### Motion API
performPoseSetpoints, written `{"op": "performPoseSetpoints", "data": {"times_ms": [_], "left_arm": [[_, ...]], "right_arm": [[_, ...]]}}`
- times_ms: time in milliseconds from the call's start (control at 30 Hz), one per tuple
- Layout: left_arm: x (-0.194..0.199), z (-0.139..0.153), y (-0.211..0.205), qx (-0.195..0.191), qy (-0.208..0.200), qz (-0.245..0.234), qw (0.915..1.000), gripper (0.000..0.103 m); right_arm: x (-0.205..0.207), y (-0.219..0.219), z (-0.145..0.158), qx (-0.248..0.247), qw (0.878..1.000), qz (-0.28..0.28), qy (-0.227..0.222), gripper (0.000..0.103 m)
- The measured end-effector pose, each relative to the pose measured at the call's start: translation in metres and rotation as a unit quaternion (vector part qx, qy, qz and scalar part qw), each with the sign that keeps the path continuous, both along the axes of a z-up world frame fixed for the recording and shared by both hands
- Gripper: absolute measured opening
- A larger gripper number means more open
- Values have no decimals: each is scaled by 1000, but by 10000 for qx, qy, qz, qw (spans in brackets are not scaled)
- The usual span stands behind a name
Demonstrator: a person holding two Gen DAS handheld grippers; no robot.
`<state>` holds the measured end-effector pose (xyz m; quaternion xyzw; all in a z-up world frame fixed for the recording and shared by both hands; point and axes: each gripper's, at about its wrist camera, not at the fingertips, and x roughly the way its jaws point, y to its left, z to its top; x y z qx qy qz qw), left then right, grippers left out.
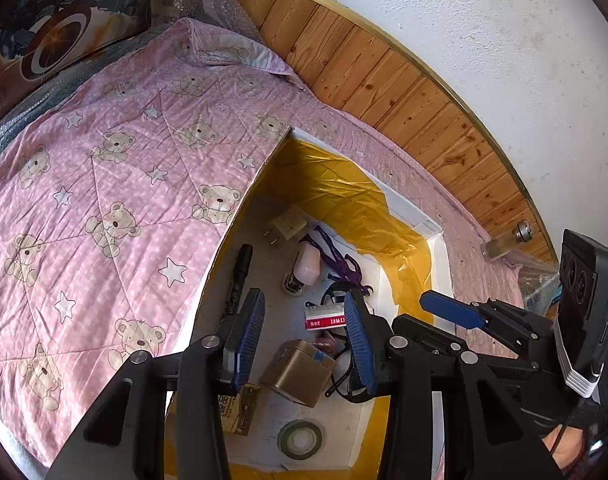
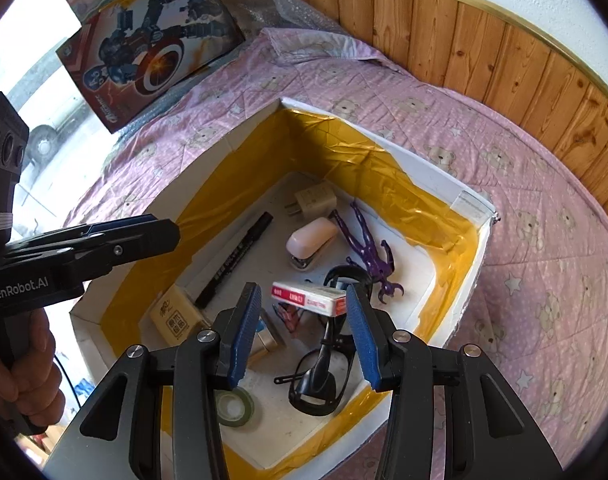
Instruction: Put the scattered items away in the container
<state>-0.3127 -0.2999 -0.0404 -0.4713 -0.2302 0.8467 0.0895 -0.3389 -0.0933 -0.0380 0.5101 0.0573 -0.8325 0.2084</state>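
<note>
Two grippers hover over the box (image 2: pixel 469 216), a white foam one lined with yellow tape, sitting on your pink bear-print quilt (image 1: pixel 104 168). Your left gripper (image 1: pixel 304 336) has its jaws spread apart with nothing between them, and your right gripper (image 2: pixel 304 336) is spread wide and empty too. Your hand (image 2: pixel 28 376) grips the left handle at the edge of the right wrist view.

Everything in view already lies inside the box: a plug adapter (image 2: pixel 313 200) at the far corner, a black marker (image 2: pixel 236 256) along the left wall, a pink stapler (image 2: pixel 309 240), a purple toy figure (image 2: pixel 369 256), a red and white staple box (image 2: pixel 309 298), black glasses (image 2: pixel 323 376), a roll of green tape (image 2: pixel 234 406), a tan card box (image 2: pixel 174 316) and a small gold tin (image 1: pixel 300 372) under the left gripper.

A picture box (image 2: pixel 152 44) leans at the far end of the quilt.
</note>
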Motion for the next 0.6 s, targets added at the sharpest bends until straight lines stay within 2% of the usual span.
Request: {"op": "performPoseSetpoints", "data": {"times_ms": [333, 600], "left_arm": [[8, 1, 17, -67, 6, -261, 9996, 43], [28, 16, 21, -288, 192, -309, 9989, 47]], "right_arm": [[14, 8, 6, 28, 10000, -1, -32, 49], [37, 5, 13, 319, 9993, 209, 57, 49]]}}
